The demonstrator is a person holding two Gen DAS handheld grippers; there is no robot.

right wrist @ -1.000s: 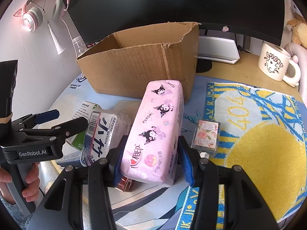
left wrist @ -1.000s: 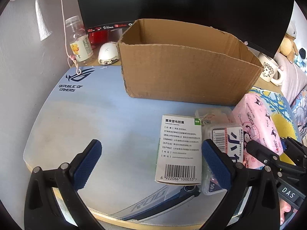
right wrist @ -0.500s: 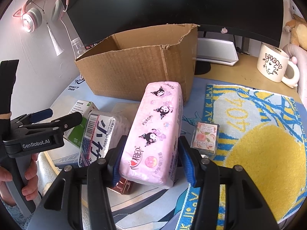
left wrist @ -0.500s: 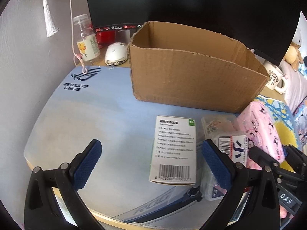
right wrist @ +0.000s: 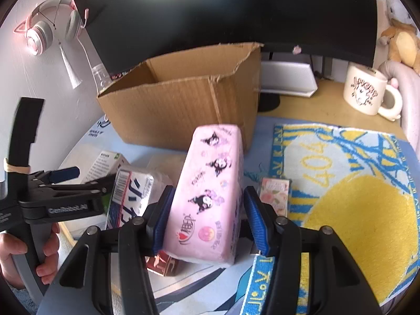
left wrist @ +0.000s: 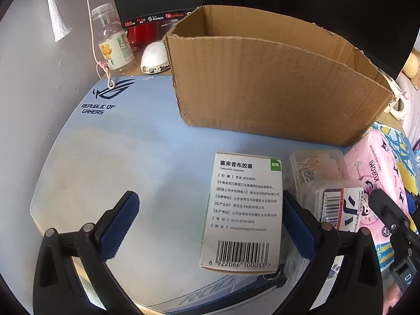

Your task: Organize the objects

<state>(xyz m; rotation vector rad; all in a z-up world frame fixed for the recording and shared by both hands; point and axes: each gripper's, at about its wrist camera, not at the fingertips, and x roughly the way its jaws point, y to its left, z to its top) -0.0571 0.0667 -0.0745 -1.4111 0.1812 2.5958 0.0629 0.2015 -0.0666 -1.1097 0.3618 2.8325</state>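
Observation:
An open cardboard box (left wrist: 275, 92) (right wrist: 183, 110) stands at the back of the blue desk mat (left wrist: 118, 144). In front of it lie a white medicine box (left wrist: 244, 210) (right wrist: 105, 165), a clear labelled plastic box (left wrist: 338, 204) (right wrist: 131, 194) and a pink tissue pack (left wrist: 378, 173) (right wrist: 210, 189). My left gripper (left wrist: 210, 199) (right wrist: 86, 178) is open wide above the mat, with the medicine box lying just inside its right finger. My right gripper (right wrist: 207, 220) straddles the near end of the pink pack. The left pad touches the pack and a thin gap shows at the right pad.
A small peach-print box (right wrist: 275, 194) lies on the yellow and blue towel (right wrist: 354, 197). A reddish box (right wrist: 162, 262) sits under the pack's near end. A mug (right wrist: 365, 94), bottle (left wrist: 114, 42), white mouse (left wrist: 155, 57) and the monitor (right wrist: 223, 8) line the back.
The left wrist view has drifted, so the cardboard box and medicine box now sit further right and nearer. The right gripper's pads stand slightly wider around the pink pack.

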